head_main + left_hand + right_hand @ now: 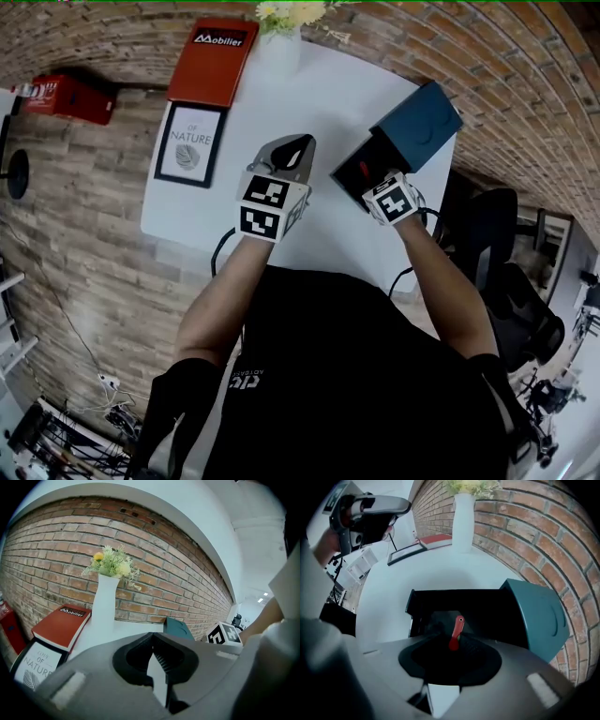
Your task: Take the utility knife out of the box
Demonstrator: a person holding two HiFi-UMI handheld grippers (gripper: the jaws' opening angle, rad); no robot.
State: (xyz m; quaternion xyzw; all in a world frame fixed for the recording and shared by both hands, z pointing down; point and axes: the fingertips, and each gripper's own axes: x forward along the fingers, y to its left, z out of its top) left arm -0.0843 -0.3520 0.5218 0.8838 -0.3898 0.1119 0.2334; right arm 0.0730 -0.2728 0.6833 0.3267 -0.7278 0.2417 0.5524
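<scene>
Right now the right gripper (450, 657) is pointing steeply down into the open box (423, 603). Its jaws are standing well apart, with the red utility knife (456, 632) showing between them, lying inside the box and not yet pinched. The teal lid (539, 616) is leaning back toward the brick wall. The left gripper (292, 152) is hovering over the white bench (319, 103) beside the box, jaws shut and empty. By my judgement the reach is the step in hand; next, the right jaws are needing to settle around the handle and close before lifting.
</scene>
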